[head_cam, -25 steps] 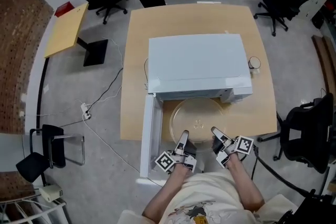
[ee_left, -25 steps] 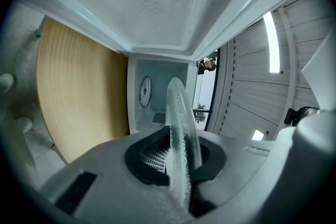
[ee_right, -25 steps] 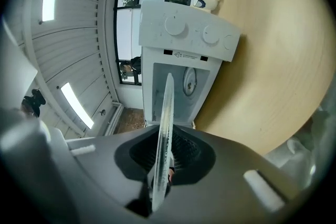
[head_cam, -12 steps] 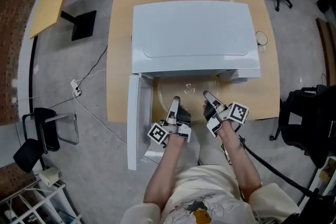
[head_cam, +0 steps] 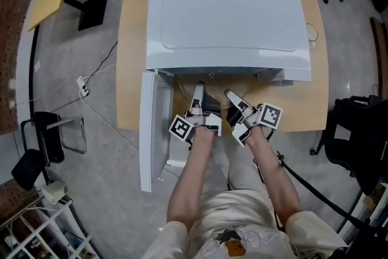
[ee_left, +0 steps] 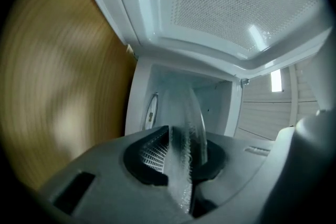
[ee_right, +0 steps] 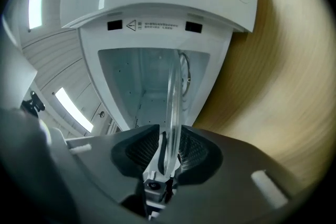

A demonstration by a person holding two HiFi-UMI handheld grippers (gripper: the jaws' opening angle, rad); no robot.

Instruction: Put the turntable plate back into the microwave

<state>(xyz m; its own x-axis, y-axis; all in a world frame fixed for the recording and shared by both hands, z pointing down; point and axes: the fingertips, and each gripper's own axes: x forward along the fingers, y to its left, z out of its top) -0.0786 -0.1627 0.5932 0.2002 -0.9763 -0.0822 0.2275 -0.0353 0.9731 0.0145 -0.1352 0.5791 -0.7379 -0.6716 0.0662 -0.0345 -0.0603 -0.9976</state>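
Insertion step. The plate [ee_right: 172,97] sits partly inside the microwave [head_cam: 224,15] mouth. The left gripper [head_cam: 197,91] pinches its rim; the right gripper [head_cam: 230,96] jaws are opening around it. Next, probably: settle it flat inside, then release left.

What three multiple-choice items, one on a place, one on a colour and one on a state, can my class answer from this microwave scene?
1. Where does the microwave stand?
A. on the floor
B. on a wooden table
C. on an office chair

2. What colour is the microwave's casing?
A. black
B. red
C. white

3. How does its door stand?
A. swung open
B. shut
C. taken off

Answers:
1 B: the head view shows wooden tabletop on both sides of its body.
2 C: its whole top is white.
3 A: the door juts out toward the person at the left of the cavity.
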